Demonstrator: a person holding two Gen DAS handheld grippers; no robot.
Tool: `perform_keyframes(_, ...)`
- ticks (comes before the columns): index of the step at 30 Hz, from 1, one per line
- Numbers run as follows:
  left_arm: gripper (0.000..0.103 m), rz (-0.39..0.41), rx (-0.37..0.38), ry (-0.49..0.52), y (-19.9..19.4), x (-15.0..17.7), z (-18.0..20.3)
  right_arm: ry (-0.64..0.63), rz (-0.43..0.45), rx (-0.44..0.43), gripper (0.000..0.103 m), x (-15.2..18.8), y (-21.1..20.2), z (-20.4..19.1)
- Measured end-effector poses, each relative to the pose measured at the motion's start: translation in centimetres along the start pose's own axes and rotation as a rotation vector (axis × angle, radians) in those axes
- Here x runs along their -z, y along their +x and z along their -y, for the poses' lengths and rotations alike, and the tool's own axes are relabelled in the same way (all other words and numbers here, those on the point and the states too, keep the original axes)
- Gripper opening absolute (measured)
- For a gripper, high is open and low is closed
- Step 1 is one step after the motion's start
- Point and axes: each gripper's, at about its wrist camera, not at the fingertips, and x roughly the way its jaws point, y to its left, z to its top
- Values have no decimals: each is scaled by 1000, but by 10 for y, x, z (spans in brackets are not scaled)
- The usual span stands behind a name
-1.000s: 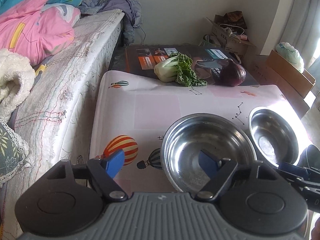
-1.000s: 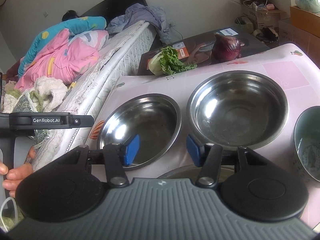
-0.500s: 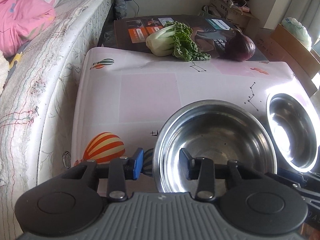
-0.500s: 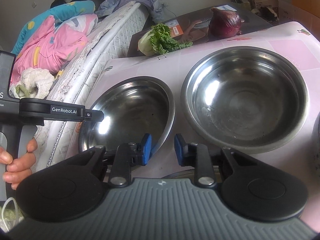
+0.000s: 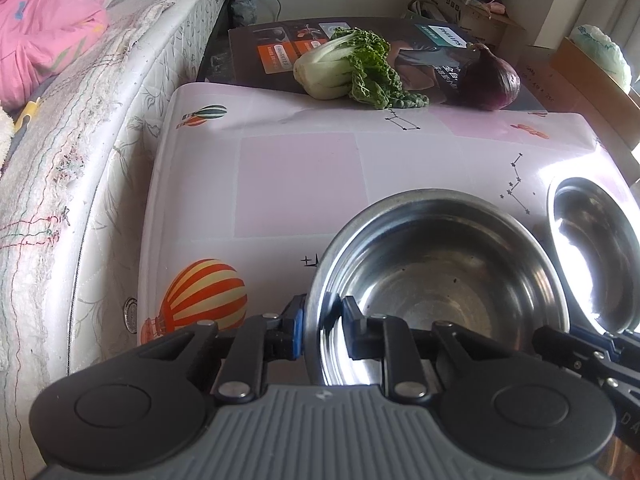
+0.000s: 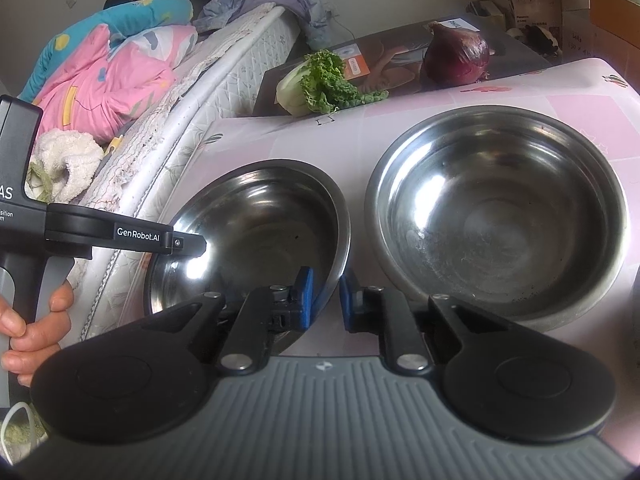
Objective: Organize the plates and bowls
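Note:
Two steel bowls stand on the pink table [image 5: 300, 184]. The smaller steel bowl [image 5: 436, 292] is on the left, also in the right wrist view [image 6: 256, 240]. The larger steel bowl [image 6: 496, 216] is to its right, and shows at the right edge of the left wrist view [image 5: 592, 248]. My left gripper [image 5: 322, 330] is shut on the smaller bowl's near left rim. My right gripper [image 6: 325, 298] is shut on the same bowl's near right rim. The bowl appears tilted up on its near side.
A bok choy [image 5: 344, 66] and a red onion [image 5: 490, 80] lie on a dark box at the table's far edge. A bed [image 5: 80, 128] with pink bedding runs along the left. Cardboard boxes [image 5: 472, 4] stand at the back right.
Both grippers moved forward and closed from open onto the smaller bowl's near rim, left on the left side, right on the right side.

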Motion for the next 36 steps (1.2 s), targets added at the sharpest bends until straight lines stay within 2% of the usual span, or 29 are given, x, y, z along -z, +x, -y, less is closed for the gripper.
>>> perform_keyframes(11, 20, 17, -12, 17, -17, 9, -3, -35, 2, -17, 13, 3, -13, -10)
perform_keyframes(23, 21, 57, -30, 7, -53, 16, -4, -50, 32, -48, 13, 2, -42, -22)
perform_keyframes(36, 21, 100, -11, 24, -85, 16, 26, -44, 82, -44, 13, -1, -86, -8)
